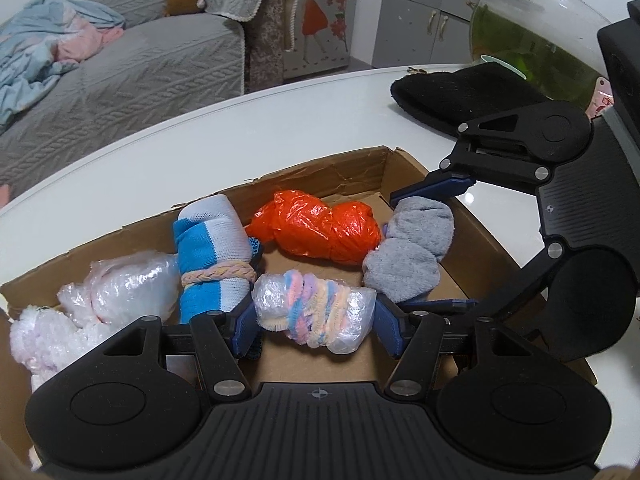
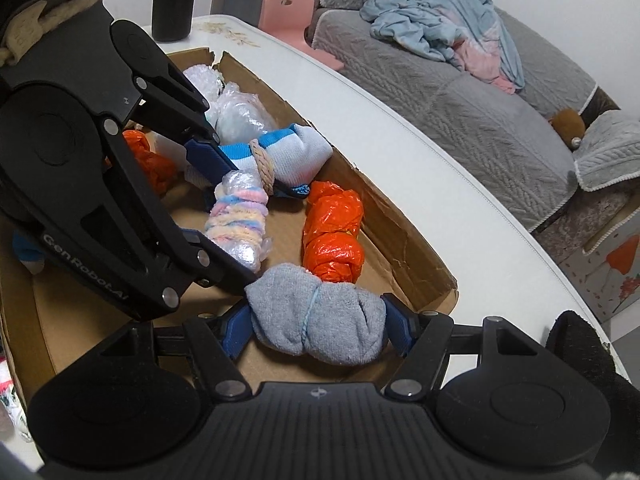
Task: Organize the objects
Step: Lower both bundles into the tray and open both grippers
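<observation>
1. holding two bundles at once over the cardboard box (image 1: pixel 320 168): my left gripper (image 1: pixel 316 328) is closed on the clear plastic bundle wrapped in pastel yarn (image 1: pixel 316 312), and my right gripper (image 2: pixel 318 330) is closed on the grey sock roll (image 2: pixel 316 316), pads pressing each end.
2. both bundles sit low inside the box, near its floor; i cannot tell whether they touch it.
3. already lying in the box: the orange plastic bundle (image 1: pixel 320 228), the blue-and-white striped sock roll (image 1: pixel 212 248) with its braided band, a clear plastic bundle (image 1: pixel 120 284) and a fluffy white item (image 1: pixel 36 340) at the left end.
4. i judge the sorting well along, with most rolled things in the box and these two about to be placed or shifted.
5. left to do, as far as i see: a black cloth (image 1: pixel 460 92) lies on the white desk (image 1: pixel 240 136) outside the box, beside a glass bowl (image 1: pixel 532 36). whether it belongs in the box i can't say.
</observation>
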Demonstrator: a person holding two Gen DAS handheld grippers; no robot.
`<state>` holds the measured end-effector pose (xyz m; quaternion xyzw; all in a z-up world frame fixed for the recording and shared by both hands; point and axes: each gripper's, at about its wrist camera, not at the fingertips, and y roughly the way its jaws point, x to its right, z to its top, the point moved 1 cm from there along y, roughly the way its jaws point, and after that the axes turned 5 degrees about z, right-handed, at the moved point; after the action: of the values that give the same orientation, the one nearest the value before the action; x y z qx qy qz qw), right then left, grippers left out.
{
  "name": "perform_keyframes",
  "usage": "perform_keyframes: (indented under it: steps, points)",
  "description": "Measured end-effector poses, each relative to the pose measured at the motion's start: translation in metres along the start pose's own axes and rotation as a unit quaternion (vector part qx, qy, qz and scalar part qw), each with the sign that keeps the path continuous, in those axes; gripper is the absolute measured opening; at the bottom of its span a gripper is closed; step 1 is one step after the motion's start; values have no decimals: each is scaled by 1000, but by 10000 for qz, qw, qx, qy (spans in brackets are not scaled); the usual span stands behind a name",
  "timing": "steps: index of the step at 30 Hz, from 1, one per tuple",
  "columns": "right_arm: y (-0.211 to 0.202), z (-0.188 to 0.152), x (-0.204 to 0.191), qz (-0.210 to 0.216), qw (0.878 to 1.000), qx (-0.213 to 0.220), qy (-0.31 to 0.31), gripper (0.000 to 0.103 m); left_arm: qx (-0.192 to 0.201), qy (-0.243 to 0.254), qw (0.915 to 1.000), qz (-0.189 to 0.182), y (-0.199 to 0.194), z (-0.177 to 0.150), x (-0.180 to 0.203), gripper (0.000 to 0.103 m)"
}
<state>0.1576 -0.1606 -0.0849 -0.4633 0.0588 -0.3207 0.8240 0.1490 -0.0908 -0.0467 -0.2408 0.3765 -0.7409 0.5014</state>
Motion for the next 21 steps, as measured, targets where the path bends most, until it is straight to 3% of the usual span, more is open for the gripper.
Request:
perform_keyframes:
  steps: [12,16,21]
  points:
    - [-3,1,-5,-154,9995,-16,-260,71,66,-233,9997,-91,-5,1,1,77]
    - [-6,3,-2,-92,9997,29,-204,79,140,-280,9994,-124,-13,0,2,85]
    - [-9,6,-3,-69,9999,68,-103,85,169,-415,9990,-39,-22,-4,4,87]
